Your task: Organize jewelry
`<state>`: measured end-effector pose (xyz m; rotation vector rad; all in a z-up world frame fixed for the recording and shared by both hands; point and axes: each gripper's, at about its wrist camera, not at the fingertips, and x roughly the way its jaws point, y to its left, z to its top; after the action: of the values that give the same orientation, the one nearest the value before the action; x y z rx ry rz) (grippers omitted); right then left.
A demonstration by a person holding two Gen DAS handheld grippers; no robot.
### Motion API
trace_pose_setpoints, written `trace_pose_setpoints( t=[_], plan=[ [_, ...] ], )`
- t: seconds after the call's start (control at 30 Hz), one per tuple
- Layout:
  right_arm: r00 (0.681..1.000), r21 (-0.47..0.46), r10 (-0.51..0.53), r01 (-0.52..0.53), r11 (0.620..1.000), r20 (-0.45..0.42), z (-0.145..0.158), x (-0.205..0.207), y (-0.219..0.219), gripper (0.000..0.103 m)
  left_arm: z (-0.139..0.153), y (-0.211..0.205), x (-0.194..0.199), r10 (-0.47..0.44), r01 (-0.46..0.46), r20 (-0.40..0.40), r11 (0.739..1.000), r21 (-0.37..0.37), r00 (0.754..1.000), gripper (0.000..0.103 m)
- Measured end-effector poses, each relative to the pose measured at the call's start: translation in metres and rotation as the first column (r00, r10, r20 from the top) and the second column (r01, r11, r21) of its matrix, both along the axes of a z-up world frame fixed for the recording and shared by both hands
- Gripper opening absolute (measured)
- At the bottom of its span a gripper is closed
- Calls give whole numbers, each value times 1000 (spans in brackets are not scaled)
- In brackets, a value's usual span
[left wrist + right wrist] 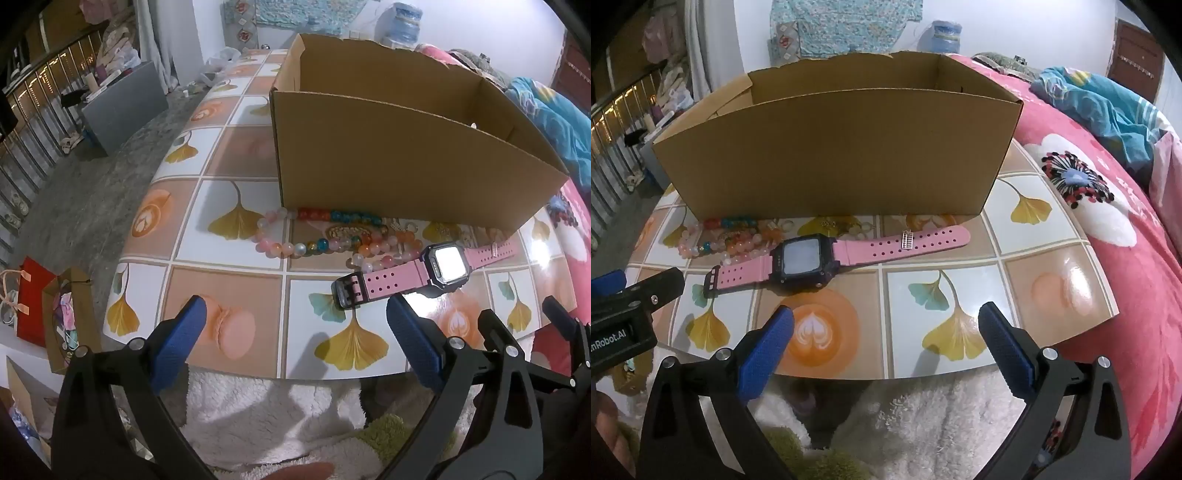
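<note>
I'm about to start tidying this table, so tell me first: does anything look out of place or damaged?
The jewelry is loose on the tablecloth, not in the cardboard box: bead bracelets lie heaped against its front wall, and the pink watch lies beside them. The box's far rim looks roughly torn. Nothing looks spilled or broken.

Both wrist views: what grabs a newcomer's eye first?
The big open cardboard box fills the middle of the patterned tabletop. Right in front of it lies a pink-strapped watch, flat and stretched out, with a heap of coloured bead bracelets between it and the box. Both tools, left and right, hang open and empty at the table's near edge.
</note>
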<state>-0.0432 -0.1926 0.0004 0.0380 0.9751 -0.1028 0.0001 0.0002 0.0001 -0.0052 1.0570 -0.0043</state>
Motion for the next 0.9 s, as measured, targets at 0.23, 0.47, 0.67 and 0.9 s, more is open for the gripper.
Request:
trace_pose_setpoints(
  t=[0.23,0.47,0.67,0.9],
  plan=[
    [1000,0,-3,3,1000,2,1,0,-1,97,1,3,2,-1,1,-6,1000,-1,1000,94],
    [1000,3,1,-1,1000,-2,0,2,0,97,-2,-7,2,-2,2,-2,1000,9,1000,94],
    [1000,3,0,0,1000,-2,2,1,-1,97,-1,-8,3,-2,2,-4,1000,10,1000,94],
    [1000,4,1,-1,1000,-4,2,2,-2,97,-2,-5,-1,-6,6,-2,1000,12,1000,94]
  ],
)
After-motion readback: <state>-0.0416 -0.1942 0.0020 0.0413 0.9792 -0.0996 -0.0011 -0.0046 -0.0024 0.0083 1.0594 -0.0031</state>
